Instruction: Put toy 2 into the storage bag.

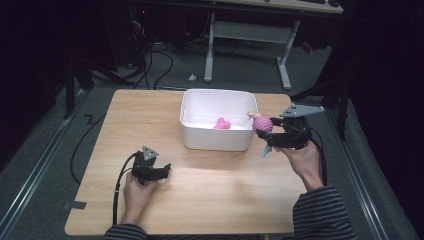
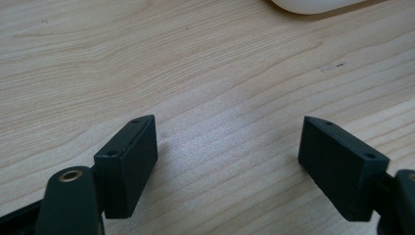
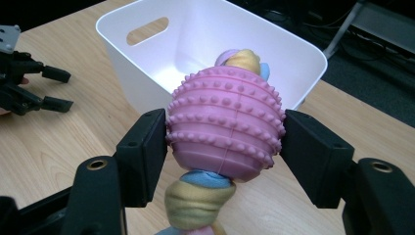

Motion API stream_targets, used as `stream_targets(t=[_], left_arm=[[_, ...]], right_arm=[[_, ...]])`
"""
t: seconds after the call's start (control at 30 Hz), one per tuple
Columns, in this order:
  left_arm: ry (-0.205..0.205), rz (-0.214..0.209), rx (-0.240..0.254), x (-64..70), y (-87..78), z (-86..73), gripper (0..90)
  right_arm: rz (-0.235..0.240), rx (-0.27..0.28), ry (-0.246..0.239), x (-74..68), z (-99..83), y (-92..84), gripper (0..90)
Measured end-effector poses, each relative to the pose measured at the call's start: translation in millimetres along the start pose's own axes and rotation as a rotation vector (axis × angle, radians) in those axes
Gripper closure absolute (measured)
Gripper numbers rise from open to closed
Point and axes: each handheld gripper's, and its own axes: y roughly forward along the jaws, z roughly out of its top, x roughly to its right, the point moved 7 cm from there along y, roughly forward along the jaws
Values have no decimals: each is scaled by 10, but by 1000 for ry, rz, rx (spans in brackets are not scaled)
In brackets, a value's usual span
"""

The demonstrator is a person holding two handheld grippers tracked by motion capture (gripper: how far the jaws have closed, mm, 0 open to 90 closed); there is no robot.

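Observation:
My right gripper (image 3: pixel 226 142) is shut on a pink studded ball toy (image 3: pixel 226 132) with a twisted rope of yellow, blue and pink running through it. In the high view this toy (image 1: pixel 262 124) hangs in the right gripper (image 1: pixel 272 131) just right of the white bin (image 1: pixel 192 135), at about rim height. A pink toy (image 1: pixel 222 123) lies inside the bin. The bin (image 3: pixel 117 54) stands right behind the held toy in the right gripper view. My left gripper (image 1: pixel 162 170) rests low on the table at the front left, open, and its jaws (image 2: pixel 227 161) have nothing between them.
The wooden table (image 1: pixel 210 200) ends close to the right hand. A desk frame (image 1: pixel 250 35) and cables (image 1: pixel 155 65) stand on the floor beyond the far edge. A corner of the bin (image 2: pixel 313 5) shows ahead of the left gripper.

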Motion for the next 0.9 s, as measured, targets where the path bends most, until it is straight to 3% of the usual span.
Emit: stream_targets(t=[0.4, 0.9], left_arm=[[0, 0, 0, 0, 0, 0, 227], [0, 0, 0, -1, 0, 0, 227]], right_arm=[[34, 9, -25, -33, 246, 139, 356], [73, -20, -30, -33, 444, 492, 356]])
